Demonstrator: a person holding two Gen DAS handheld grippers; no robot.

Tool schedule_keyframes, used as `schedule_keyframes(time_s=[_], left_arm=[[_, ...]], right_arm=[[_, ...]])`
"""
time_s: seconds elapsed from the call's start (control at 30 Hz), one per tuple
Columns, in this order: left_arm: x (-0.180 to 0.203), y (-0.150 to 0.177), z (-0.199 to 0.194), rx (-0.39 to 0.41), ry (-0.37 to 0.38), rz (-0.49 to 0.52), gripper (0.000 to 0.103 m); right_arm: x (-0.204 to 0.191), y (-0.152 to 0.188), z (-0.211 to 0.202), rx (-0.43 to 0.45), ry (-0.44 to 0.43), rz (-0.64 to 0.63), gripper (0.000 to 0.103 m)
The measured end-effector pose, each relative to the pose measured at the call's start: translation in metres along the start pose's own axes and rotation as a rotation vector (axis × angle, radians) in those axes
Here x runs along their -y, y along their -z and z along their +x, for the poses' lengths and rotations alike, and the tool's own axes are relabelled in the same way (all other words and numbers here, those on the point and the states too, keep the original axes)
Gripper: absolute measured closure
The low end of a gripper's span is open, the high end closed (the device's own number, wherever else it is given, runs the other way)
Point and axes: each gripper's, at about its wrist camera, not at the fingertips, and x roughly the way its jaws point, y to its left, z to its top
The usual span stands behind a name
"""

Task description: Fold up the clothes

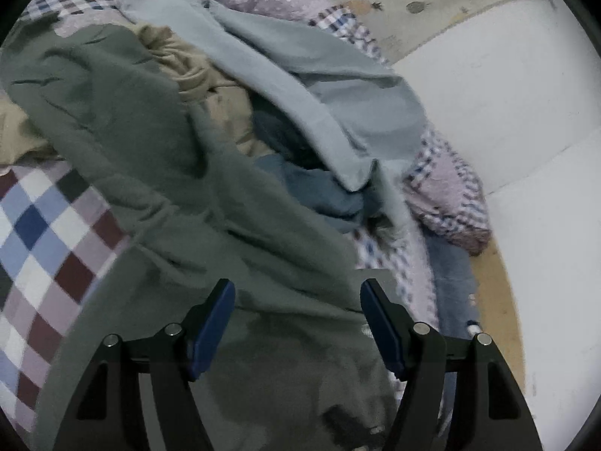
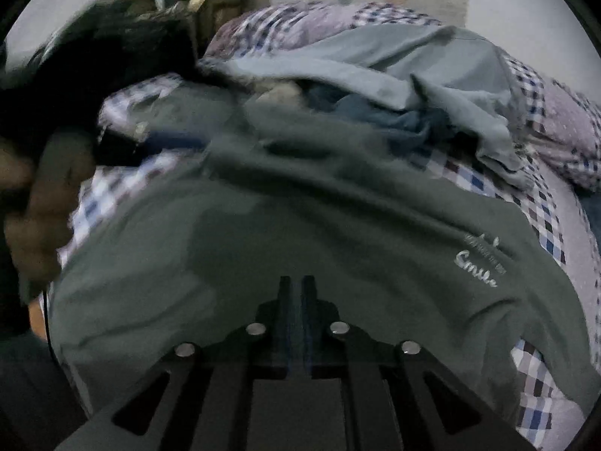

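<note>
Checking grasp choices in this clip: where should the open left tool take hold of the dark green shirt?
Grip the dark green shirt at the loose ridge of fabric just ahead of the left tool, coming from above. The raised fold there fits between the open jaws; elsewhere it lies flat.

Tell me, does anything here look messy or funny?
Yes. Behind the dark green shirt a light blue garment, a darker blue one and a tan one lie crumpled in one heap on the checked bedspread, none folded. The green shirt itself is still wrinkled and bunched.
</note>
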Motion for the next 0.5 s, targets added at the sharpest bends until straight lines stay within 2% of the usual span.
schedule_keyframes(time_s=[0.07,0.13,0.23,0.3,0.4,0.43,0.47,0.5], left_arm=[[-0.009,-0.002,0.0,-0.001,0.0,-0.043,0.031],[-0.016,-0.002,0.0,-0.003,0.005,-0.081,0.031],[-0.011,0.001,0.0,-0.012,0.025,-0.077,0.031],[-0.004,0.003,0.0,-0.014,0.035,-0.049,0.031],[0.001,0.002,0.0,-0.008,0.07,-0.038,0.031],[0.002,0.001,0.001,-0.008,0.082,-0.04,0.031],[0.001,0.001,0.002,-0.009,0.09,-0.045,0.031],[0.0,0.0,0.003,-0.01,0.093,-0.049,0.031]], right_arm=[[0.019,-0.012,-0.001,0.036,0.013,0.057,0.058],[0.037,-0.029,0.003,0.071,0.013,0.095,0.057],[0.053,-0.06,0.021,0.091,0.009,0.1,0.053],[0.056,-0.076,0.038,0.084,-0.005,0.09,0.049],[0.054,-0.094,0.068,0.051,-0.019,0.058,0.049],[0.051,-0.096,0.076,0.041,-0.032,0.044,0.058],[0.045,-0.094,0.077,0.041,-0.035,0.012,0.086],[0.037,-0.09,0.074,0.047,-0.033,-0.029,0.102]])
